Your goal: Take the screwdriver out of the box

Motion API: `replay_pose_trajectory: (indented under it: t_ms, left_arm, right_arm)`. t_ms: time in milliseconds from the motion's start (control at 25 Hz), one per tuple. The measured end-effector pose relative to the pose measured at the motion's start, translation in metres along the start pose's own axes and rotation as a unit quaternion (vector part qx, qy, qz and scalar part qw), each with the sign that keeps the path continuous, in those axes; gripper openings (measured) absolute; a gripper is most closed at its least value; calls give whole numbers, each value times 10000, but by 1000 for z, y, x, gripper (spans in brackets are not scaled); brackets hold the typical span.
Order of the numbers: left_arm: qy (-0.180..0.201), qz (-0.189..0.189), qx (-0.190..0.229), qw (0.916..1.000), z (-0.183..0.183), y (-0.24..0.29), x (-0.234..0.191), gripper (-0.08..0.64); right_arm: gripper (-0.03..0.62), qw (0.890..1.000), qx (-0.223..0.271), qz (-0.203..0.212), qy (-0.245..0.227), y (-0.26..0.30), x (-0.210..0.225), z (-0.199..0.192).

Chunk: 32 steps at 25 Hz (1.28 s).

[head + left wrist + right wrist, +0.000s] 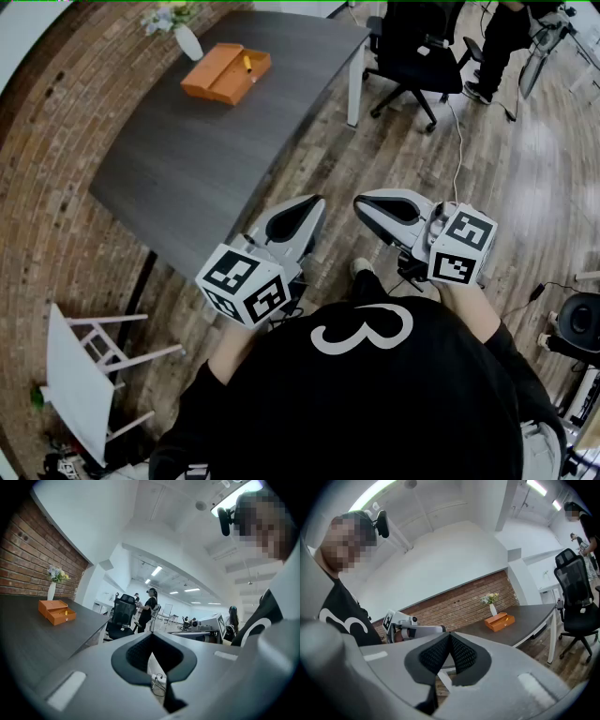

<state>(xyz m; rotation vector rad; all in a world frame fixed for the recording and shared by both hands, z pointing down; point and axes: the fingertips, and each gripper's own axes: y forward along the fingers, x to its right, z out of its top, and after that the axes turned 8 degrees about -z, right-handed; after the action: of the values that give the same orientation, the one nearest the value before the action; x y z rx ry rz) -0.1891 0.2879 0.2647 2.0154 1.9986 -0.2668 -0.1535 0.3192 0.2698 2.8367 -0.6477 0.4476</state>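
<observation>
Screwdriver (247, 63) in orange box (217, 77); left gripper (315, 202), right gripper (362, 205) jaws pressed together, empty; white "3" on shirt (375, 403).

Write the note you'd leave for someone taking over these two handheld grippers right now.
Left gripper: jaws shut, empty, held close to the body.
Right gripper: the same.
Box: open, at the far end of the table, beside a vase. The small yellow thing inside is probably the screwdriver.
Done: nothing yet.
Left: reach the box, open one gripper's jaws, grip the screwdriver and lift it out.
</observation>
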Motion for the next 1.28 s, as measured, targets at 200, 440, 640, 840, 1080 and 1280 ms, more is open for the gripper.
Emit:
replay_pose_trajectory:
  t_ms: [200,440,640,840,1080,1280]
  left_arm:
    - [-27,37,-11,10000,1,2,-7,18]
    - [-91,55,-82,9999,-3,14,-15,18]
    - [-173,94,-145,9997,-1,31,-31,18]
    - [-247,166,-184,9994,3,60,-53,18]
    - [-386,305,-215,9986,13,99,-97,18]
    - [-397,305,-227,9985,24,145,-124,18]
  right_arm:
    - [1,10000,29,-48,15,1,8,3]
    - [0,9998,59,-131,132,0,27,5]
    - [2,9992,100,-178,351,5,54,11]
    - [2,9985,78,-187,512,12,92,19]
    - [2,9981,47,-172,583,28,149,37]
    - [2,9980,41,-115,621,40,197,53]
